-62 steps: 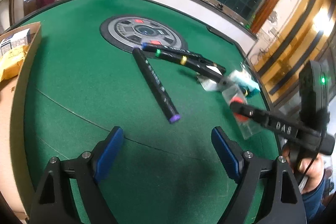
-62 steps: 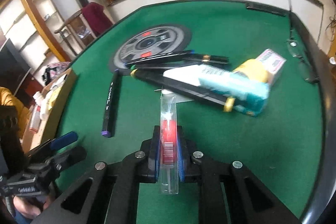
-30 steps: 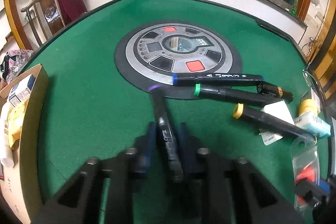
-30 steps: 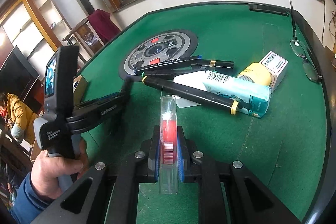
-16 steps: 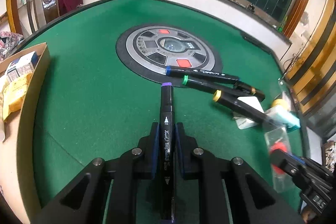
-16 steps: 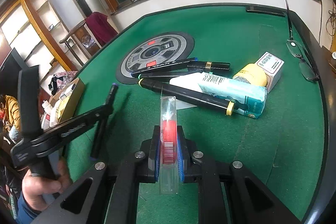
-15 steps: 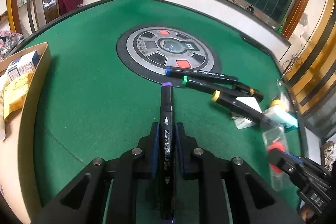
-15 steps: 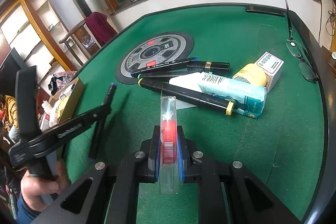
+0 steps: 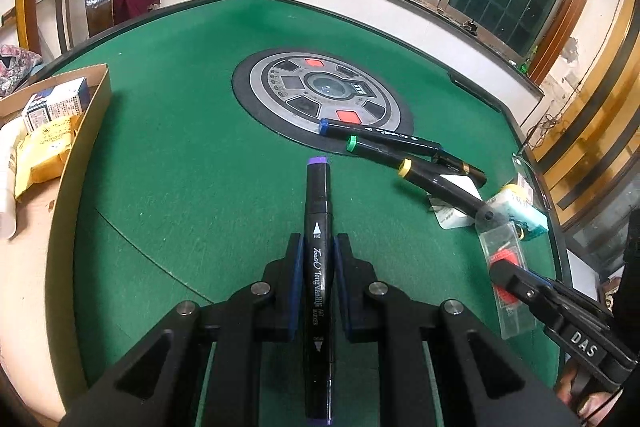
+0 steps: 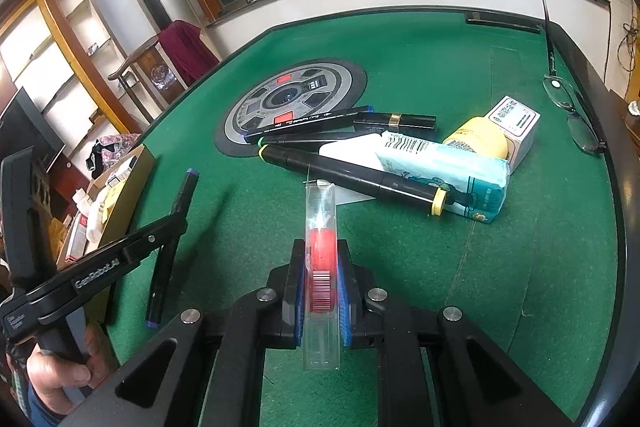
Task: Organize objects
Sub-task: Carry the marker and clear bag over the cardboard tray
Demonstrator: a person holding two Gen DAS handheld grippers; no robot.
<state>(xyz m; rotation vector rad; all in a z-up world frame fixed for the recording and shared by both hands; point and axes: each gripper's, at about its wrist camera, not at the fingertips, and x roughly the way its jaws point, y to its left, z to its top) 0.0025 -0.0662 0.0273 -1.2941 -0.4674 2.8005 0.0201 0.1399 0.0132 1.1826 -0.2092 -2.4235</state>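
Observation:
My left gripper (image 9: 318, 247) is shut on a black marker with purple caps (image 9: 318, 227), held above the green table and pointing toward the round centre panel (image 9: 324, 95). It also shows in the right wrist view (image 10: 172, 227). My right gripper (image 10: 320, 255) is shut on a clear plastic pack with a red item (image 10: 320, 243), seen at the right of the left wrist view (image 9: 504, 259). Three black markers with blue (image 9: 380, 133), green (image 9: 376, 151) and yellow (image 9: 436, 183) caps lie by the panel.
A cardboard box (image 9: 86, 115) with packets stands at the table's left edge. A teal tissue pack (image 10: 444, 175), a yellow container (image 10: 480, 141), a white box (image 10: 516, 119) and a white card lie at the right. Glasses (image 10: 572, 115) rest on the table rim.
The left gripper closed on the purple-capped marker and lifted it off the felt, swinging it to point at the centre panel. The right gripper kept holding the clear pack.

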